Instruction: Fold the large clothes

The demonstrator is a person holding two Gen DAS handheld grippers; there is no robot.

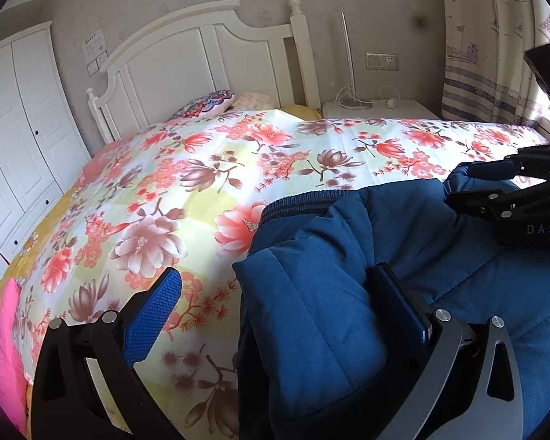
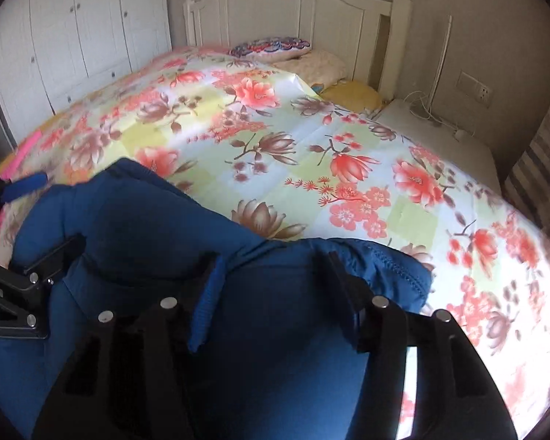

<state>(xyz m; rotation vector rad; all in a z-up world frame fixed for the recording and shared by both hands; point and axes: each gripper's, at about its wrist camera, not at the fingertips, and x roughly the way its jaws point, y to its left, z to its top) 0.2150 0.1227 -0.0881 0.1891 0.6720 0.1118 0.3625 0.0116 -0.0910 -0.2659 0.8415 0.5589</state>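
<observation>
A padded blue jacket (image 1: 366, 256) lies bunched on the near part of the floral bedspread (image 1: 209, 168); it also fills the lower right wrist view (image 2: 157, 220). My left gripper (image 1: 278, 308) is open: its left finger is over the bedspread and its right finger is pressed into the jacket's folds. My right gripper (image 2: 275, 293) is open, with jacket cloth bulging between its fingers. The right gripper shows at the right edge of the left wrist view (image 1: 495, 183). The left gripper shows at the left edge of the right wrist view (image 2: 25, 216).
A white headboard (image 1: 209, 55) with pillows (image 1: 209, 104) stands at the far end. A white wardrobe (image 1: 14, 128) lines the left side. A nightstand (image 1: 377, 108) with cables and a curtain (image 1: 495, 55) are at the right. A pink cloth (image 1: 3, 348) lies at the bed's near left.
</observation>
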